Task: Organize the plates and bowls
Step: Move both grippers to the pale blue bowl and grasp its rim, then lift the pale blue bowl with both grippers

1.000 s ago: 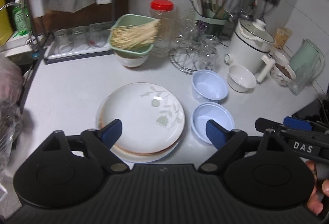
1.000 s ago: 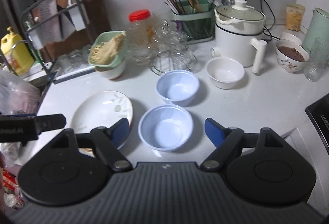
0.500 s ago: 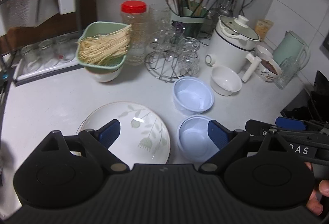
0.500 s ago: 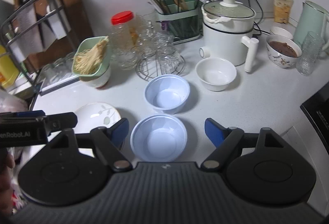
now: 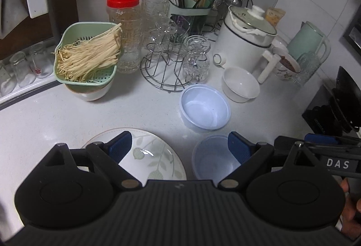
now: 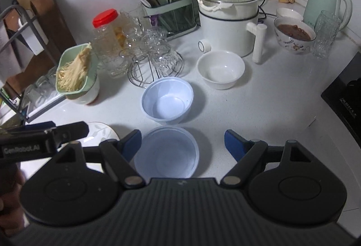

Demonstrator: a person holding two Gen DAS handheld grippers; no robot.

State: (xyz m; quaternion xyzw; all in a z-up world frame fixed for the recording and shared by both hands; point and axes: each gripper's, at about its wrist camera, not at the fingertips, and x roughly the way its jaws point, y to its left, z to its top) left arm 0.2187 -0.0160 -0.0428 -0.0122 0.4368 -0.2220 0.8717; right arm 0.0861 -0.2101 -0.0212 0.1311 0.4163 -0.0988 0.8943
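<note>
Two pale blue translucent bowls (image 6: 167, 103), empty

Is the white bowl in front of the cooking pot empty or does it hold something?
Empty. The white bowl stands upright on the counter, and its bare white inside shows in both wrist views.

White speckled counter (image 6: 270, 99) with leaf-patterned plate (image 5: 155, 160), two pale blue bowls (image 6: 168, 102), white bowl (image 6: 220, 69), wire glass rack (image 5: 167, 70).

Black claw (image 6: 182, 142) with blue fingertips (image 6: 233, 144), brass screws.
</note>
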